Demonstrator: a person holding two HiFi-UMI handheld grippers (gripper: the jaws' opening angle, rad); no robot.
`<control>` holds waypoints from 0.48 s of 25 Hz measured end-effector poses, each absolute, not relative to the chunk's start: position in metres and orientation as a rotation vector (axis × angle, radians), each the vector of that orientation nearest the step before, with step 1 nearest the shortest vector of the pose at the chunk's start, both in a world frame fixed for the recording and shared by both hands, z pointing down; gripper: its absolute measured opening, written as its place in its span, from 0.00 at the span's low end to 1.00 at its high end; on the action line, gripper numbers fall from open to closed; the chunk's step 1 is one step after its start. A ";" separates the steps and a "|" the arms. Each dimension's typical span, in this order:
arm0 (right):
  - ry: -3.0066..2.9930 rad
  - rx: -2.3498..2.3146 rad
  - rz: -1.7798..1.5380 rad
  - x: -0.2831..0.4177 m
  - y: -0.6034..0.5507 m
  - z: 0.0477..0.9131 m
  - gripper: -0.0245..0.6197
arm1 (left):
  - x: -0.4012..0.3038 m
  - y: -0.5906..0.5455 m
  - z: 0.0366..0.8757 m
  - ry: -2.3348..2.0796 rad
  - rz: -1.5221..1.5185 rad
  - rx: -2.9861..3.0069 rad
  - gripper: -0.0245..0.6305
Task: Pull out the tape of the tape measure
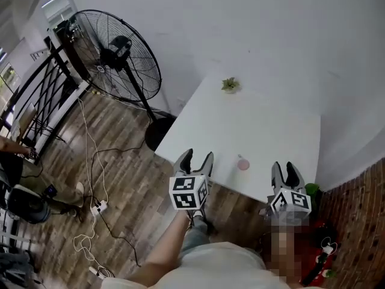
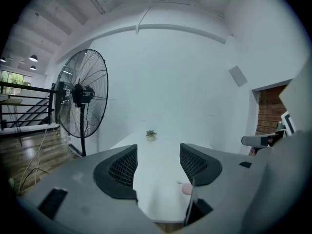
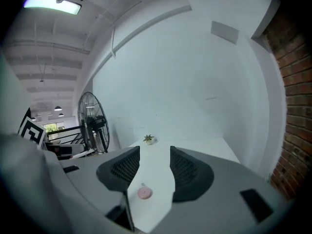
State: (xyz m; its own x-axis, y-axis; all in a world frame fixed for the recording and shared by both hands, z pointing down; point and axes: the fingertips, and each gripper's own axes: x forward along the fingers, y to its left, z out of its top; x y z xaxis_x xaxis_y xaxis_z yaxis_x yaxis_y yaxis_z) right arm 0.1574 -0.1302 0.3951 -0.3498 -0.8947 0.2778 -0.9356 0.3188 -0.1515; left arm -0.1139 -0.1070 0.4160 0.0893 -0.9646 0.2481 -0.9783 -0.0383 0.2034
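I'm at the approach step: the pink tape measure (image 1: 243,164) lies untouched near the bench's (image 1: 264,122) front edge, between my left gripper (image 1: 196,157) and right gripper (image 1: 286,169). Both have their fingers spread and empty. Next I'd clamp its case with one and pinch the tape's tab with the other.

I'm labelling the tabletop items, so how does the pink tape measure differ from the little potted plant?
Shape: the tape measure is a flat, round pink disc; the potted plant stands upright, with green leaves in a small pale pot.
Place: the tape measure lies near the front edge of the table, close to the person; the potted plant sits at the far edge by the wall.
Both are small and rest on the same white table.
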 end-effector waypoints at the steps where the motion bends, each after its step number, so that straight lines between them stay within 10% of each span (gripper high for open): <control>1: -2.415 1.736 0.438 0.155 -0.137 0.393 0.34 | -0.119 -0.120 0.414 -1.903 0.067 2.080 0.45; 12: -2.219 2.072 0.492 0.122 -0.185 0.389 0.34 | -0.170 -0.215 0.406 -1.681 0.127 2.288 0.45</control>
State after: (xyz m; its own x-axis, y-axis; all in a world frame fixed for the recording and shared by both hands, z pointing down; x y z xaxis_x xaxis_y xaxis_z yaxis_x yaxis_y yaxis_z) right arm 0.1221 -0.1847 0.3894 -0.0910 -0.9605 0.2629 -0.9817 0.0421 -0.1858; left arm -0.1705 -0.2147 0.4062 0.3120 -0.9180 0.2448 -0.9443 -0.2712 0.1863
